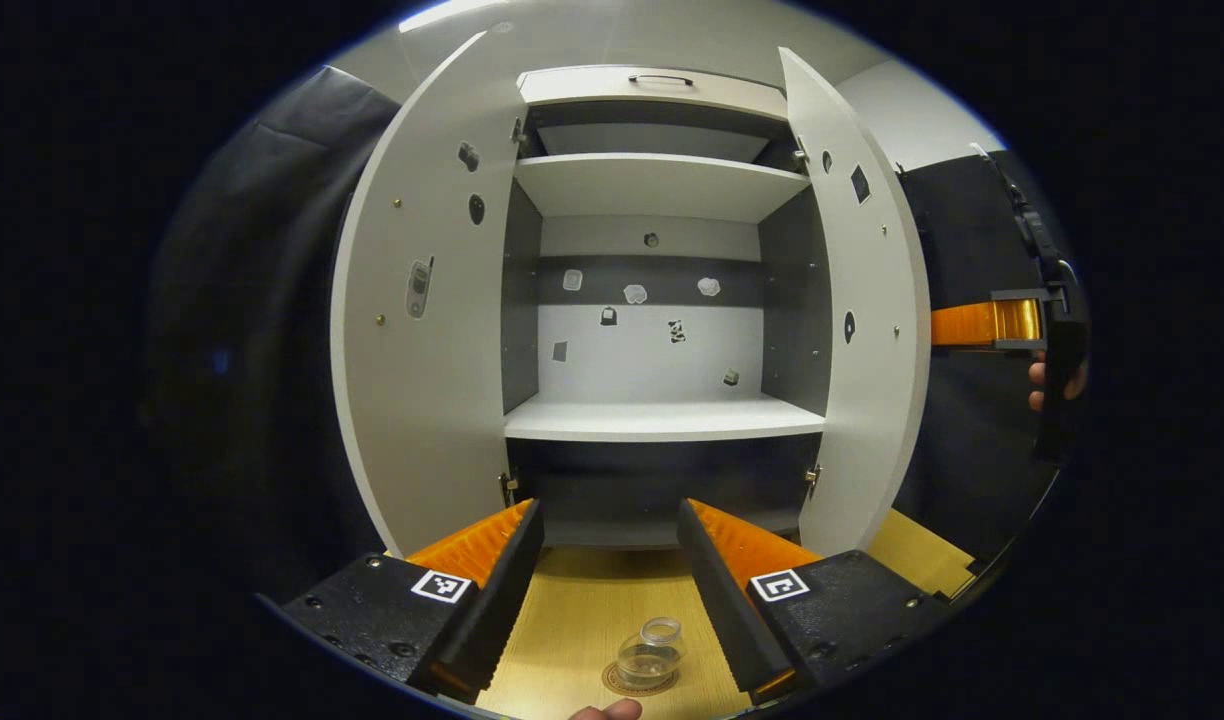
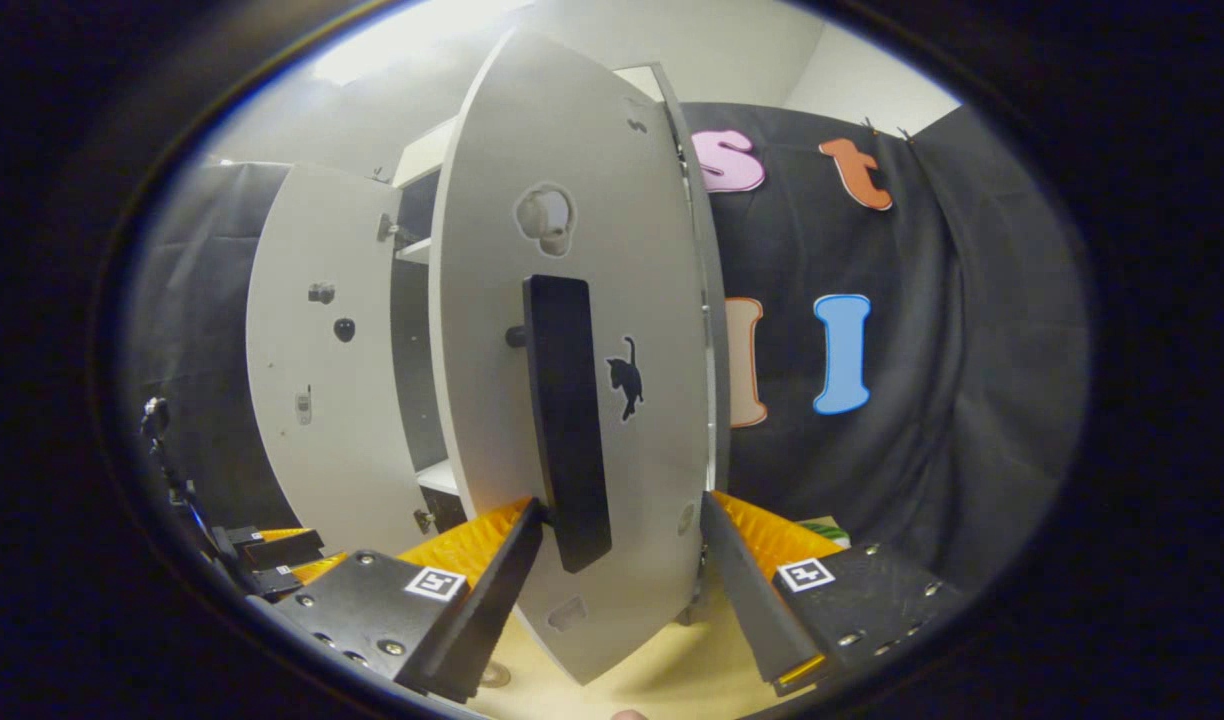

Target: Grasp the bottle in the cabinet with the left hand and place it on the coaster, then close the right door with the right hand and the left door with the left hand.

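Pale wood desk [image 1: 582, 610] runs under a white cabinet [image 1: 662, 180] in a booth hung with black cloth, and both doors stand open. On the desk's near edge, in the left gripper view, the clear bottle [image 1: 650, 652] sits on the round coaster [image 1: 627, 686], so the placing step looks done (the shelves inside hold nothing but small stickers on the back wall). The left gripper [image 1: 612, 590] hangs above it, aimed into the cabinet, its fingers spread wide and holding nothing, with the bottle low between them but untouched.

Outward from there, the left door [image 1: 422, 330] swings toward the camera on one side and the right door [image 1: 862, 320] on the other. In the right gripper view the right gripper [image 2: 622, 590] faces the outer face of the right door, close to its dark vertical handle [image 2: 567, 420]; its fingers are also wide apart, with the door's lower part and the handle's foot between them. I cannot tell whether either finger touches the panel.

The right door looks like the step in hand. A push landing on the handle alone could slip off its edge. A hard swing could slam and shake the desk, tipping the light bottle off the coaster. When the left hand moves to its door, a low sweep could clip the bottle standing right beneath it.
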Tool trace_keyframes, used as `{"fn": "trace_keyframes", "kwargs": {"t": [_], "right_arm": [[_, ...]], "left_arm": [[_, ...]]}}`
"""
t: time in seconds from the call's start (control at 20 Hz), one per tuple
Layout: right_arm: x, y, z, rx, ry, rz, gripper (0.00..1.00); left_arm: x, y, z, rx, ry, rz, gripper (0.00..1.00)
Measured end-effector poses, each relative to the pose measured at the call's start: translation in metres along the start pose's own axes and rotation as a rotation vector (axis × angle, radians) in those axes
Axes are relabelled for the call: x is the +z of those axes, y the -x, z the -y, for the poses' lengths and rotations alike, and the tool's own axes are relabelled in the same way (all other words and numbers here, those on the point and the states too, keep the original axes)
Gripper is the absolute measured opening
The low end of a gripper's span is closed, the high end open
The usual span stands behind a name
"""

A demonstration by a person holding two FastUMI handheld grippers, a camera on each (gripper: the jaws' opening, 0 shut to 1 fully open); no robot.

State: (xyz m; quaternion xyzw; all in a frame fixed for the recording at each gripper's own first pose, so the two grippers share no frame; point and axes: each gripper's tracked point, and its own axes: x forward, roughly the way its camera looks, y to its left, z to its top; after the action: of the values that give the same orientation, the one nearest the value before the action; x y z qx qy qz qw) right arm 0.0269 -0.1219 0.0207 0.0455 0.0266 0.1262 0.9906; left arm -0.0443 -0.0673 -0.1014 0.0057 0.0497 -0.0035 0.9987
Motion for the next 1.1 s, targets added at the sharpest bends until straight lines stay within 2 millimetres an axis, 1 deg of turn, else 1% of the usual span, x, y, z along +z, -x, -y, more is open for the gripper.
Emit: {"fn": "trace_keyframes", "kwargs": {"t": [0.15,0.25,0.35,0.55,0.65,0.7,0.75,0.8,0.85,0.95,1.0,1.05,1.1], "right_arm": [[0.000,-0.015,-0.015,0.014,0.004,0.013,0.99],[-0.001,-0.028,-0.030,0.023,0.007,0.015,1.00],[-0.003,-0.045,-0.044,0.031,0.005,0.010,1.00],[0.001,-0.079,-0.070,0.029,0.043,0.022,1.00],[0.003,-0.096,-0.077,0.018,0.065,0.037,1.00],[0.002,-0.100,-0.081,0.013,0.066,0.044,1.00],[0.002,-0.107,-0.085,0.008,0.065,0.048,0.97],[0.002,-0.113,-0.088,0.003,0.069,0.056,1.00],[0.003,-0.119,-0.091,-0.002,0.077,0.063,1.00],[0.003,-0.127,-0.095,-0.015,0.094,0.064,1.00],[0.003,-0.129,-0.096,-0.022,0.102,0.064,0.96],[0.004,-0.130,-0.097,-0.031,0.109,0.067,1.00],[0.005,-0.131,-0.098,-0.042,0.112,0.069,1.00]], "left_arm": [[0.006,0.001,-0.012,0.016,0.000,0.009,0.86],[0.010,0.005,-0.022,0.031,0.001,0.017,0.87],[0.013,0.009,-0.033,0.049,0.006,0.022,0.87],[0.019,0.017,-0.060,0.094,0.008,0.035,0.86],[0.022,0.019,-0.076,0.114,0.015,0.039,0.87],[0.021,0.021,-0.084,0.125,0.019,0.036,0.86],[0.023,0.024,-0.091,0.134,0.025,0.037,0.88],[0.025,0.024,-0.097,0.136,0.031,0.040,0.86],[0.028,0.024,-0.105,0.146,0.034,0.040,0.85],[0.033,0.029,-0.118,0.158,0.033,0.042,0.87],[0.036,0.027,-0.127,0.163,0.032,0.046,0.86],[0.040,0.025,-0.135,0.168,0.033,0.050,0.87],[0.044,0.024,-0.141,0.171,0.037,0.057,0.85]]}}
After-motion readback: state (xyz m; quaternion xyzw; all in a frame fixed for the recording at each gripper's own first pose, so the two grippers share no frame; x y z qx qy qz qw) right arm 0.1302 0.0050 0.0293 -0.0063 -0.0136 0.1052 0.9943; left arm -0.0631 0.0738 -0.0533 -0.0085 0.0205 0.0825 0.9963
